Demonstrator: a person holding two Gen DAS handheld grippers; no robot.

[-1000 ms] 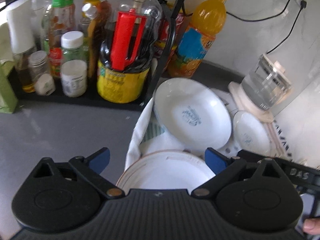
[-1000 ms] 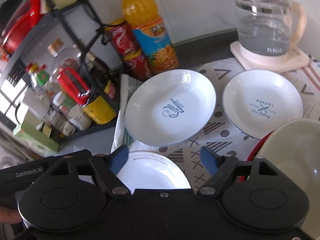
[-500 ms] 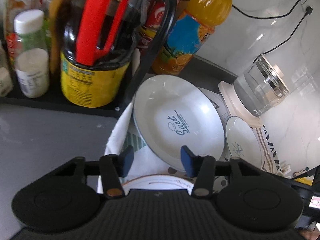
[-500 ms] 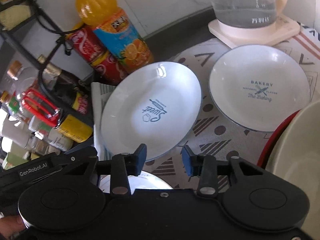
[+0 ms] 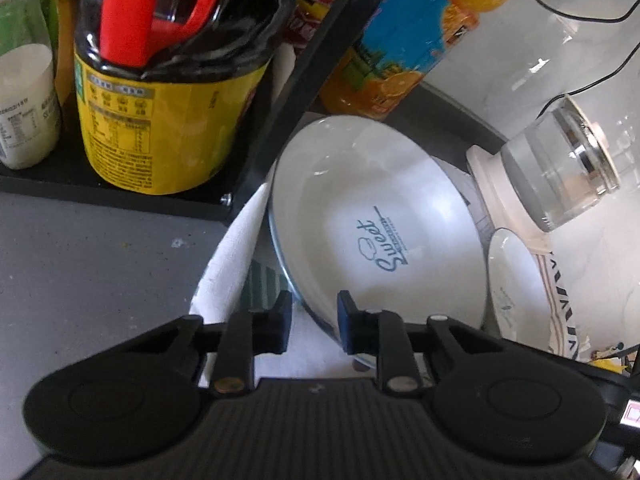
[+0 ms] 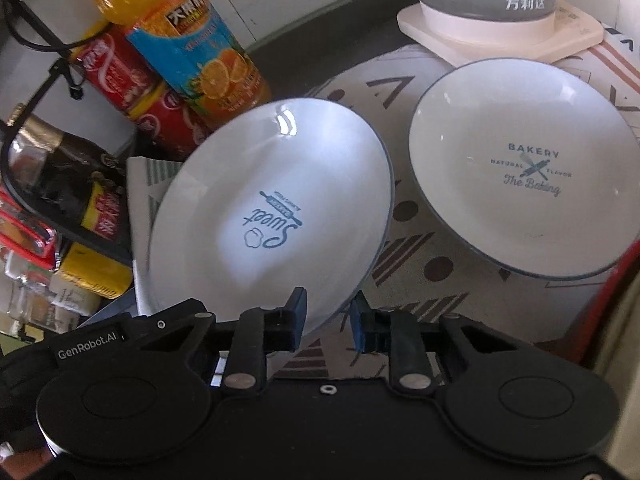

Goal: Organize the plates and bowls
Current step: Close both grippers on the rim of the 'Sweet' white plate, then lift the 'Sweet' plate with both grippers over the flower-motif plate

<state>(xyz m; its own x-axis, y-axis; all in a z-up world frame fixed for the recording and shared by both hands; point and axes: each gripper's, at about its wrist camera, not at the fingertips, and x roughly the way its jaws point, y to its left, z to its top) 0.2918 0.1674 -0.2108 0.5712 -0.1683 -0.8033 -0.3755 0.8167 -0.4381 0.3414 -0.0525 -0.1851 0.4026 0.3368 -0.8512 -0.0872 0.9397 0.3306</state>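
A white plate marked "Sweet" (image 5: 376,216) lies on the patterned cloth and also shows in the right wrist view (image 6: 272,216). My left gripper (image 5: 312,320) is narrowed, with the plate's near rim between its fingers. My right gripper (image 6: 326,318) is narrowed likewise around the plate's near-right rim. In neither view can I tell whether the pads press the rim. A second white plate marked "Bakery" (image 6: 524,176) lies to the right; only its edge shows in the left wrist view (image 5: 516,280).
A black rack with a yellow jar (image 5: 160,128) stands at the left. An orange juice bottle (image 6: 192,52) and red cans (image 6: 132,80) stand behind the plates. A glass kettle on its base (image 6: 492,20) is at the back right. A red-rimmed bowl edge (image 6: 616,292) is at the right.
Both grippers have moved forward to the "Sweet" plate and their jaws have narrowed from wide open to around its rim. The near plate has dropped out of view.
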